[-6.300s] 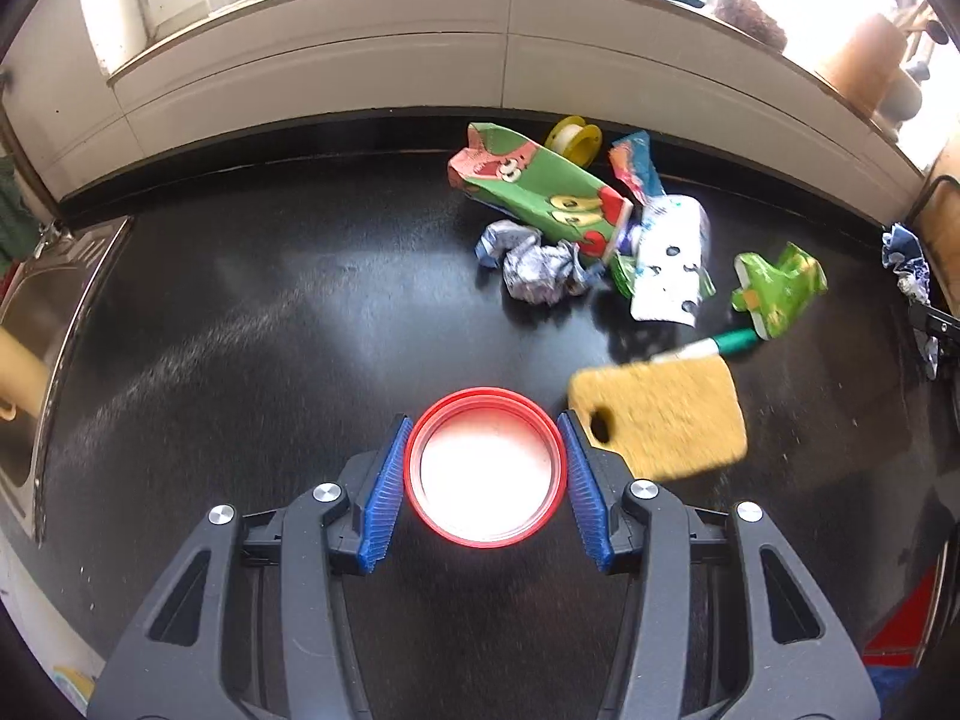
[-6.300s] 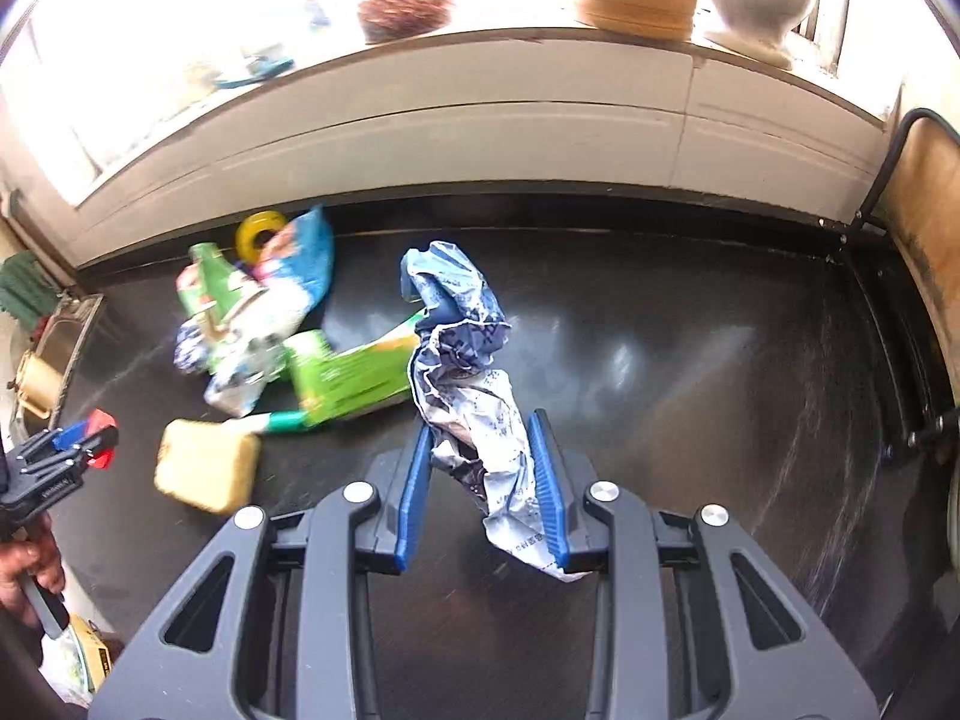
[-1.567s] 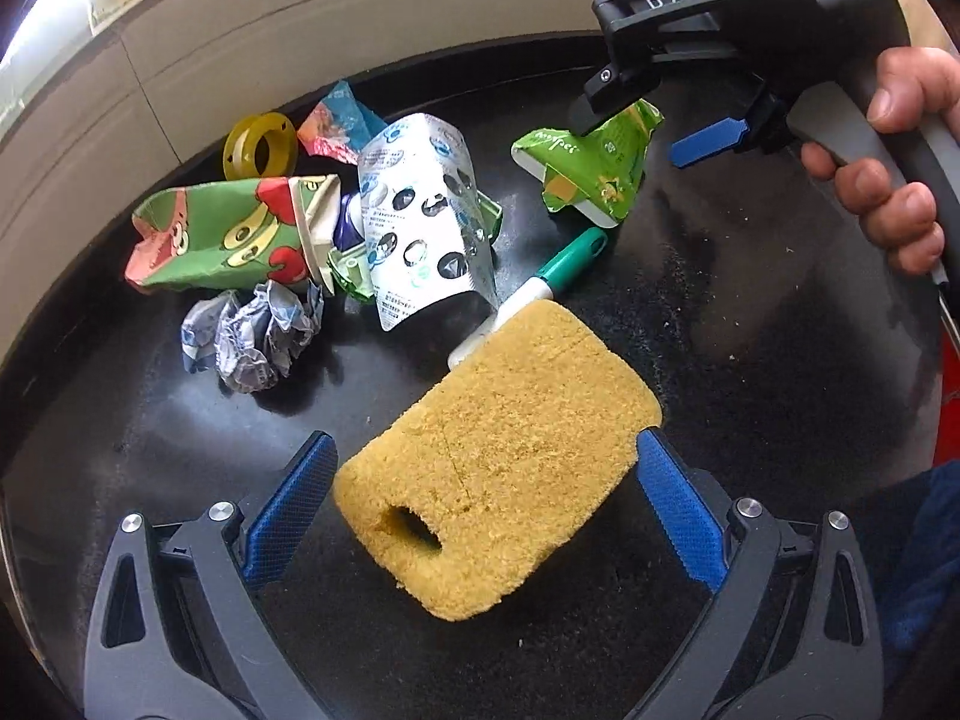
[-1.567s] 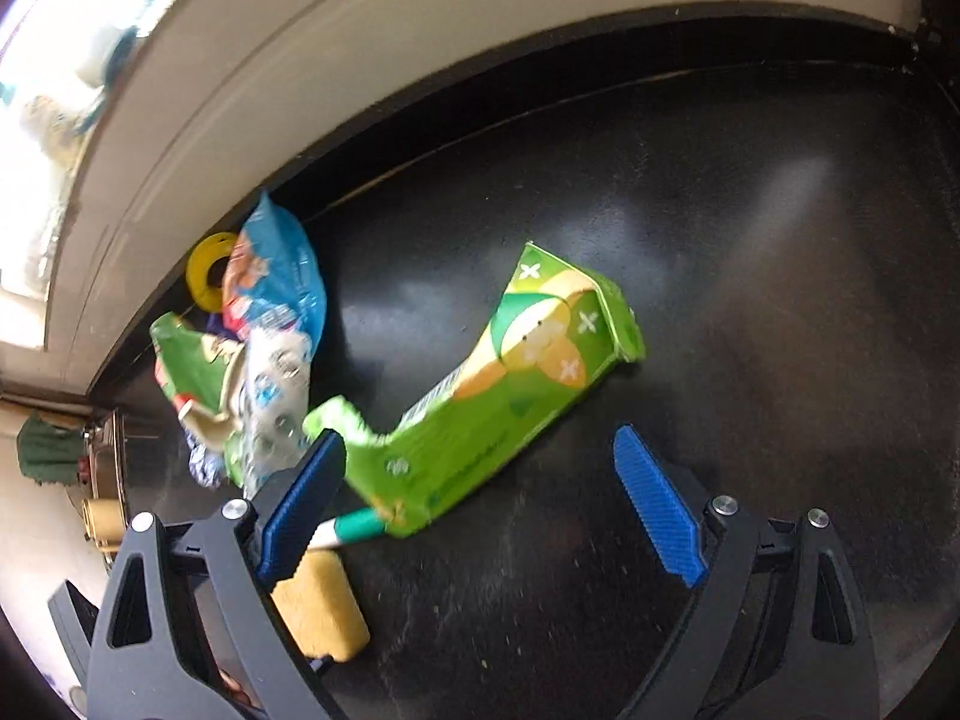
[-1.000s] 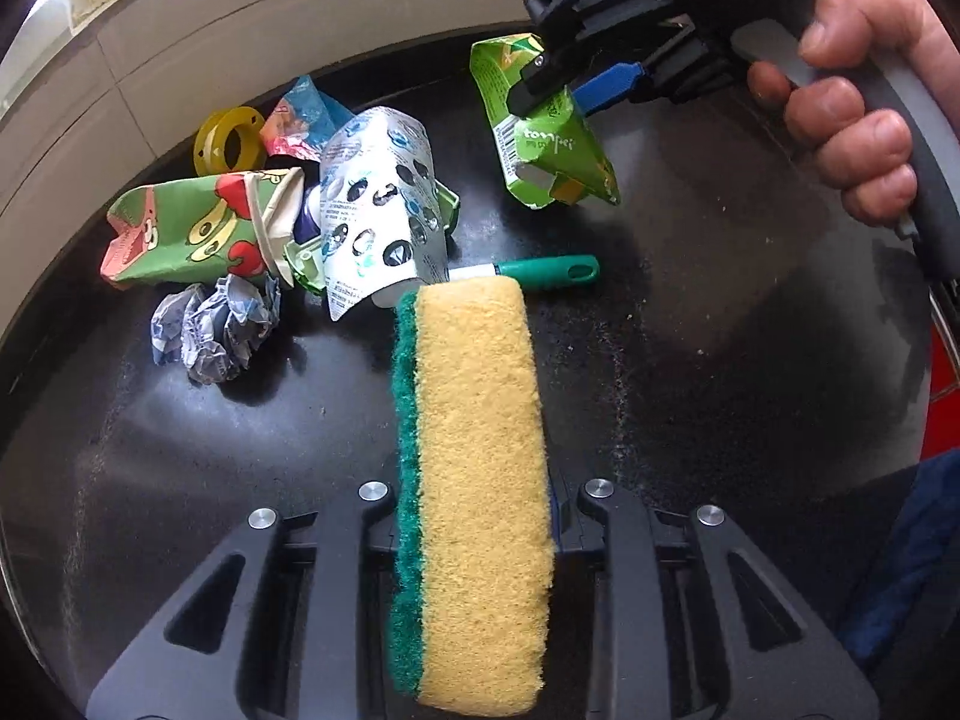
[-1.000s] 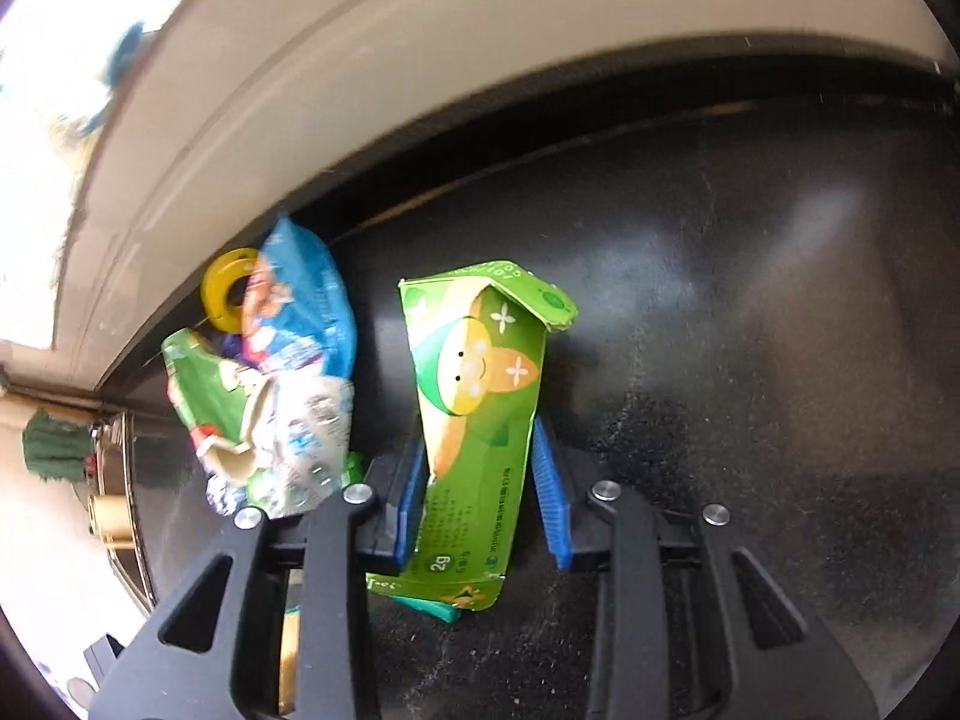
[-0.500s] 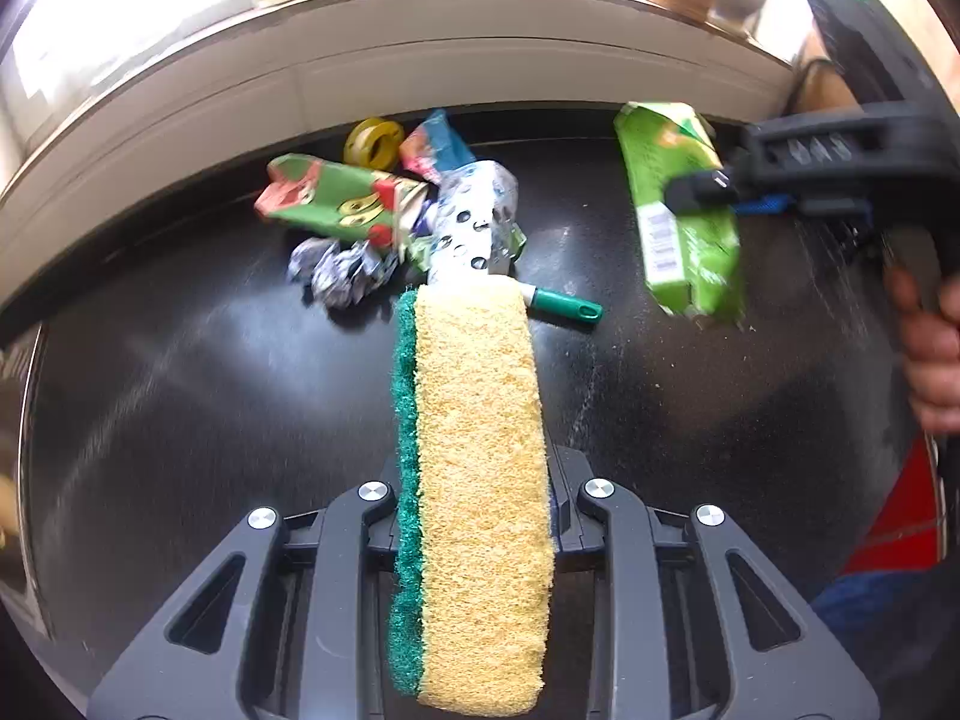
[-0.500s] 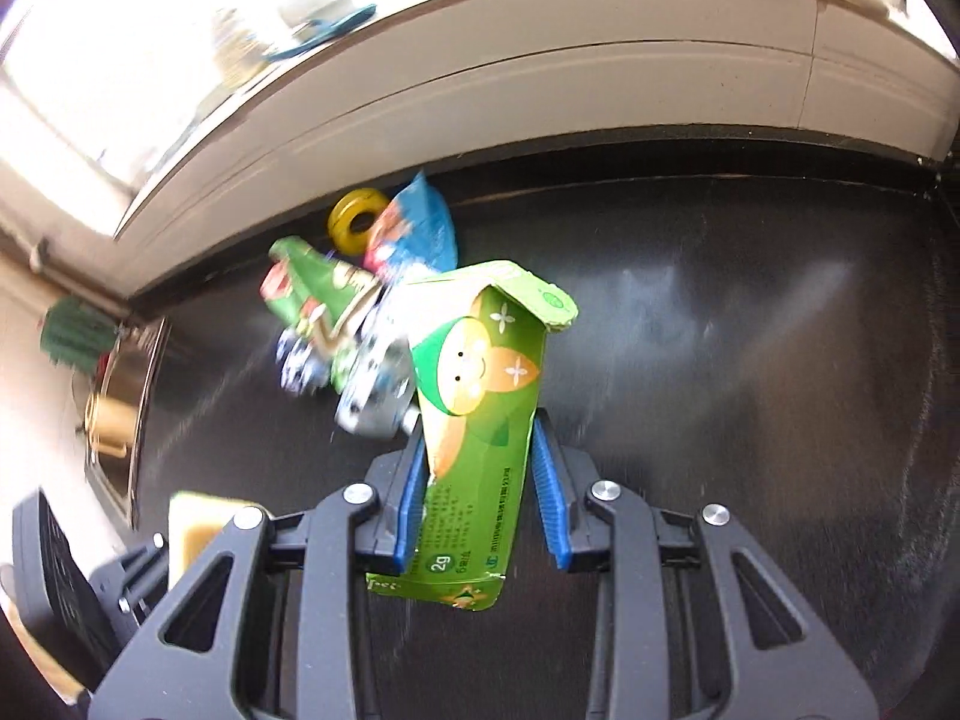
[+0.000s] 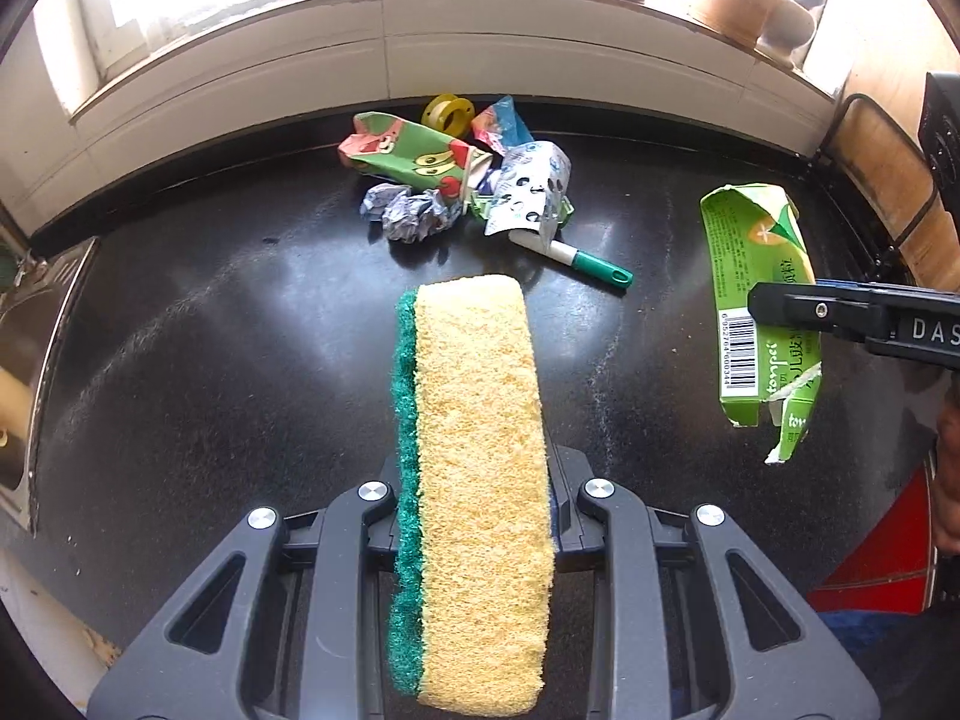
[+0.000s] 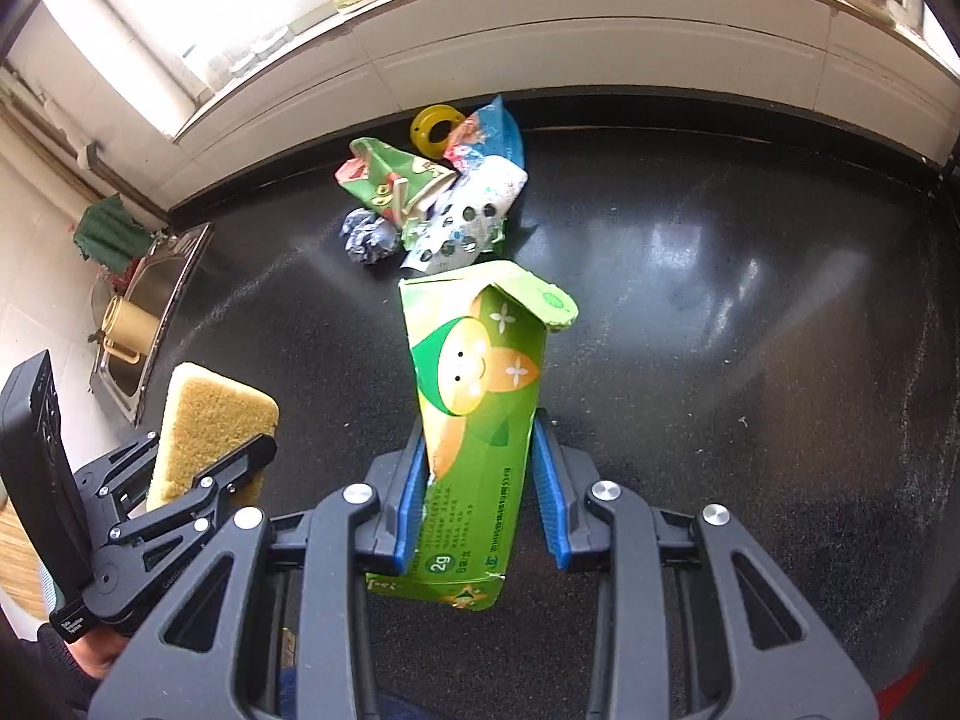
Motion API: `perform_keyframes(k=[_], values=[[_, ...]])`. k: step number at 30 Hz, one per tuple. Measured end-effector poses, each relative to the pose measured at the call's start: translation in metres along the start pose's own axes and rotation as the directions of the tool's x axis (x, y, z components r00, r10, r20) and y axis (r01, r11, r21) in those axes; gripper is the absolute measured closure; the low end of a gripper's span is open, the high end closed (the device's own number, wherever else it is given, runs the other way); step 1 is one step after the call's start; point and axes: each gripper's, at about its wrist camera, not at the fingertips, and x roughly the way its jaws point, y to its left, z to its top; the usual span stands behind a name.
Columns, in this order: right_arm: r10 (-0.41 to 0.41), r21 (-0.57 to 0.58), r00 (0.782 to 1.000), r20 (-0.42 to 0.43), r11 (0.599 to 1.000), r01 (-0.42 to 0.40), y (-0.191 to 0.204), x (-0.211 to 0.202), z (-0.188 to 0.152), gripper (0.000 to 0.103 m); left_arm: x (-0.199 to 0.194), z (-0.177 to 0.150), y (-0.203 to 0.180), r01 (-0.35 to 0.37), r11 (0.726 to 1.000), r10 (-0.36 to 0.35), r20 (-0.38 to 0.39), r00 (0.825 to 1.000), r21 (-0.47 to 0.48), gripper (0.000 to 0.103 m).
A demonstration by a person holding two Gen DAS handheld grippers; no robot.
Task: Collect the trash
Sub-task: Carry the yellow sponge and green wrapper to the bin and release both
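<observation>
My left gripper is shut on a yellow sponge with a green scouring side, held on edge above the black counter. The same sponge shows at the left of the right wrist view. My right gripper is shut on a flattened green carton, lifted off the counter; that carton hangs at the right of the left wrist view. Near the back wall lies a pile of trash: a green cartoon wrapper, crumpled foil, a white spotted packet, a blue packet.
A yellow tape ring sits behind the pile and a green-capped marker lies in front of it. A steel sink is at the left edge. A wooden board leans at the right. Something red lies low at the right.
Both grippers have risen and pulled back from the pile with the sponge and the carton held. The view has levelled out and the right gripper has moved further right.
</observation>
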Motion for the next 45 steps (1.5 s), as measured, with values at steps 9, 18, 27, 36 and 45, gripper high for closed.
perform_keyframes(k=[9,18,27,36,45], values=[[0.075,-0.197,0.997,-0.033,0.977,-0.080,0.075,0.016,0.009,0.070,-0.030,-0.032,0.048,-0.088,0.982,0.093,0.019,0.995,-0.168,0.076],[0.191,-0.477,0.960,-0.204,0.837,-0.268,0.213,0.056,-0.016,0.070,-0.075,-0.112,0.131,-0.248,0.865,0.261,-0.030,0.965,-0.436,0.076],[0.214,-0.659,0.857,-0.468,0.562,-0.500,0.362,0.096,-0.099,0.070,-0.115,-0.241,0.205,-0.357,0.624,0.360,-0.150,0.921,-0.694,0.076],[0.120,-0.709,0.794,-0.596,0.385,-0.591,0.461,0.146,-0.186,0.070,-0.117,-0.333,0.251,-0.334,0.471,0.342,-0.179,0.922,-0.816,0.076],[0.002,-0.769,0.814,-0.581,0.326,-0.549,0.495,0.203,-0.226,0.070,-0.084,-0.372,0.283,-0.286,0.468,0.290,-0.160,0.944,-0.836,0.076]])
